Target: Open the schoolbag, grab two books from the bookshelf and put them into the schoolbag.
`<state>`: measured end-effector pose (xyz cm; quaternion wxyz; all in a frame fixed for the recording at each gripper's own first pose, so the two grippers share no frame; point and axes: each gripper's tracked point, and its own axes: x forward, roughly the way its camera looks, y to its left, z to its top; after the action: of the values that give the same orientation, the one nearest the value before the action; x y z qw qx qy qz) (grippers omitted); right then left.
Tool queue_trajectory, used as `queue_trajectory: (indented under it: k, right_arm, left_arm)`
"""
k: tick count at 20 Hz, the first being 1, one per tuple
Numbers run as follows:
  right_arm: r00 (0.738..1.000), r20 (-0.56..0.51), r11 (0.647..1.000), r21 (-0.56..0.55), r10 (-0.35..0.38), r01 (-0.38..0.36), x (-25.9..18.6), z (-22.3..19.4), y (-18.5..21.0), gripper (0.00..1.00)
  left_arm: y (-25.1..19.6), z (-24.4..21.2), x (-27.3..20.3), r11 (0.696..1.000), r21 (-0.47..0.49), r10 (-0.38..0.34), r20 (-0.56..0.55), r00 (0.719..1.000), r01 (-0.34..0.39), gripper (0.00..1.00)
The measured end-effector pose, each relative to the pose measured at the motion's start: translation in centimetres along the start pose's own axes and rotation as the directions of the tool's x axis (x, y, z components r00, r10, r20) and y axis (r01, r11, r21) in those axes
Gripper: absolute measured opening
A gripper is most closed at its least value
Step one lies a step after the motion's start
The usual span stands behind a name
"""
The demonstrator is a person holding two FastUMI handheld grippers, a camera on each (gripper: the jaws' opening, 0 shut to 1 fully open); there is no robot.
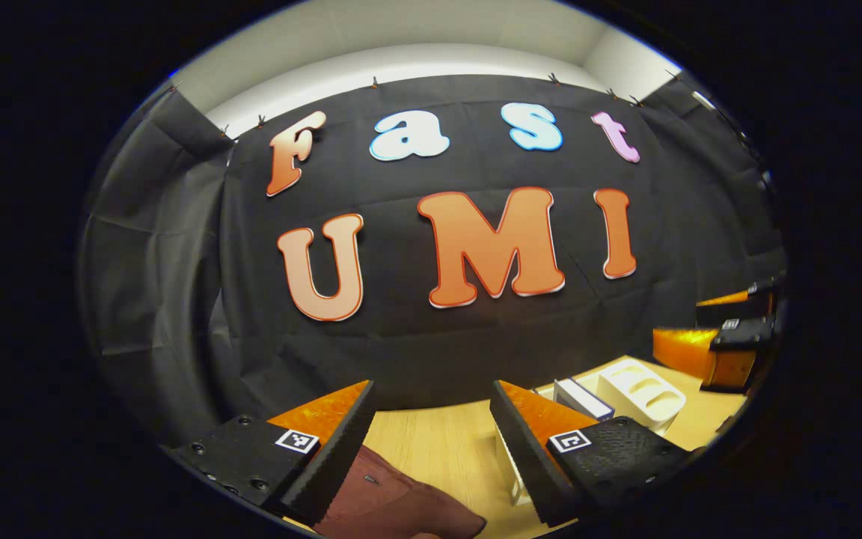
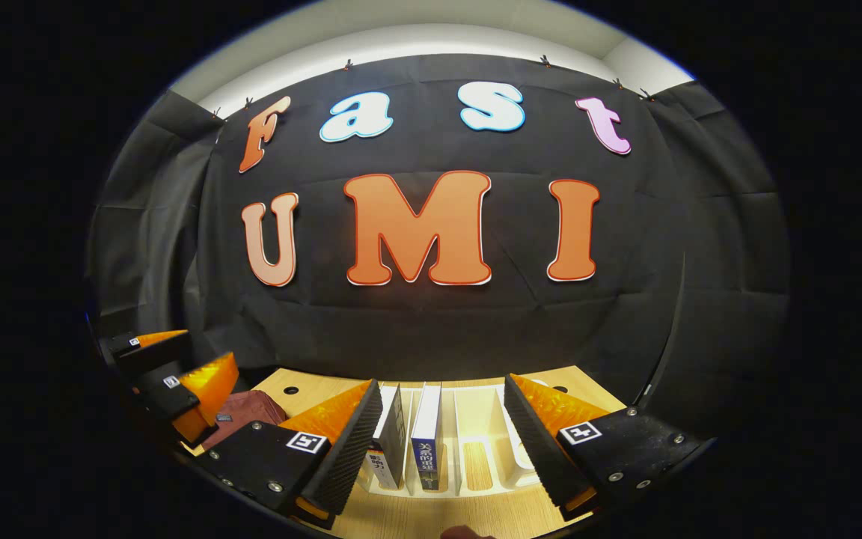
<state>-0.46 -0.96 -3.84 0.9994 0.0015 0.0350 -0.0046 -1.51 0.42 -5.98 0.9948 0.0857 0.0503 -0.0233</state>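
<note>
Pale wooden counter (image 2: 401, 516) under both tools, black cloth behind. Right gripper (image 2: 442, 438) has its jaws spread wide and empty, framing two upright books (image 2: 426, 438) in the white bookshelf (image 2: 476, 464) dead ahead at twelve o'clock. Stiff, smooth-covered, probably slippery: pinch a spine near its top edge, I'd say. Left gripper (image 1: 431, 442), jaws also spread and empty, hovers level above the maroon schoolbag (image 1: 393, 501) at six o'clock, soft fabric, bookshelf off at three.

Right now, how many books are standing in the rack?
2. A dark-spined book stands in the white rack beside the right gripper's left finger; a blue-and-white book stands just right of it. Others may be hidden behind the fingers.
</note>
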Motion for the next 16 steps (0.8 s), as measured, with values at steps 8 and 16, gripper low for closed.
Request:
queue_trajectory:
  k: [8, 16]
  right_arm:
    - [0.999, -0.034, 1.0, 0.001, -0.022, 0.022, 1.1, -2.7, -2.3, 0.97]
    - [0.998, -0.063, 1.0, -0.008, -0.026, 0.026, 1.6, -5.1, -4.3, 0.97]
  left_arm:
    - [-3.0, -11.3, -2.6, 0.985, 0.146, -0.055, -0.262, 0.964, 0.096, 0.96]
    - [-4.4, -22.2, -5.6, 0.929, 0.318, -0.016, -0.476, 0.879, 0.189, 0.98]
